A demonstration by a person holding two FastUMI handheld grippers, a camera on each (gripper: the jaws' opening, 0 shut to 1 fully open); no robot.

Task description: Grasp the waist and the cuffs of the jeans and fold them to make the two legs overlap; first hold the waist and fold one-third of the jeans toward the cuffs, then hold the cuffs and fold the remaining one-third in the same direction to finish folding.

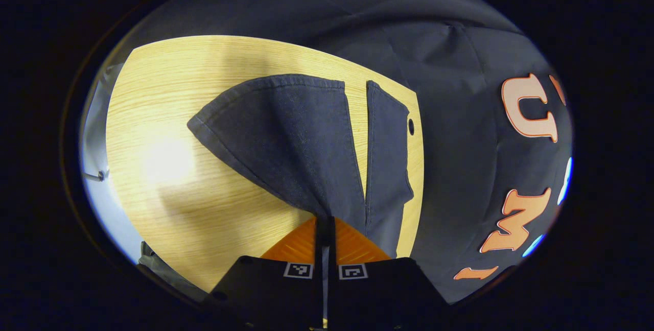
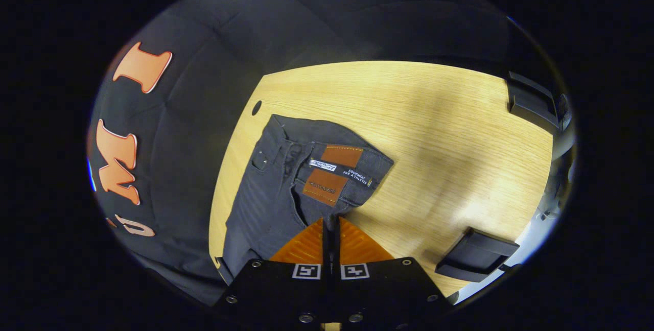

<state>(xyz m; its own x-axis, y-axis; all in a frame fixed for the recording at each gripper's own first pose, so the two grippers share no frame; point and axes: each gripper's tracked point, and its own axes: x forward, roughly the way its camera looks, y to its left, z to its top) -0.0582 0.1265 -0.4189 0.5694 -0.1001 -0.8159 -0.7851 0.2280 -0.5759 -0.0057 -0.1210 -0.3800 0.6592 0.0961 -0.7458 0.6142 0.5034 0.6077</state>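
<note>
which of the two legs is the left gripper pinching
The wider left leg in the left gripper view: the left gripper is shut on its edge. The narrower right leg lies beside it.

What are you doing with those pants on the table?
A person is folding a pair of dark jeans on a wooden table, with tongs in each hand. The left tongs are pinched shut on the cloth at the cuff end, where the two legs spread apart. The right tongs are pinched shut on the waist end, beside the brown leather patch. The legs do not overlap yet.
</note>
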